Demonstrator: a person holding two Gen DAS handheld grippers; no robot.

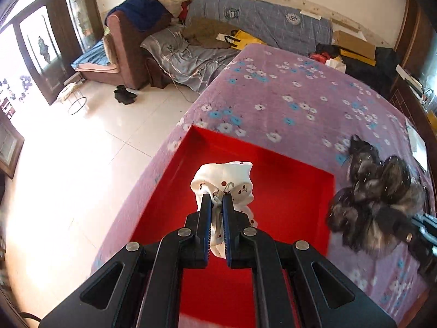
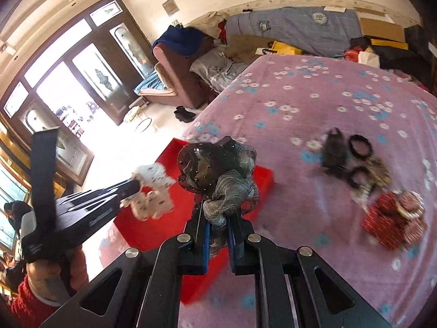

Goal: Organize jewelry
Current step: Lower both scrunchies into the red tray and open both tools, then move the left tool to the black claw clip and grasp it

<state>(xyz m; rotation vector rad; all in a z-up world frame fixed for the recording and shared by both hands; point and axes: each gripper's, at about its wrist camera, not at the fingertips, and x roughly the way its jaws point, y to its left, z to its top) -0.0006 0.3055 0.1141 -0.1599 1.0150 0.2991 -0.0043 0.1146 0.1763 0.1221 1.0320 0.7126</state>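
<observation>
Closest to the lens is the left hand-held gripper (image 1: 216, 201), black arms with blue ribbed pads, pinched tight on a white fabric scrunchie (image 1: 225, 183) printed with little red cherries, soft and puffy, bunched into folds. It hangs right over the open red box (image 1: 295, 191), which is a shallow square tray with smooth bright walls sitting at the near corner of the bed. The right hand-held gripper (image 2: 219, 216) is clamped on a dark sheer scrunchie (image 2: 218, 168), mesh-like stuff in black and grey with tiny sparkly dots, ruffled all round; it's held above the box's right edge, at about 3 o'clock from the white one in the left view. Out at 2 o'clock in the right view there's a blurry heap of other hair ties (image 2: 355, 158), black loops and something leopard-ish, and at 4 o'clock a red patterned scrunchie (image 2: 387, 218), all lying on the bed. The bedspread (image 1: 300, 95) is fuzzy pink-purple fleece with white and blue flowers. Beyond it: a cluttered sofa (image 1: 259, 19) under a blue-grey checked cover, glossy pale floor tiles (image 1: 82, 150), dark wooden doors (image 2: 82, 63) with glass panes.
</observation>
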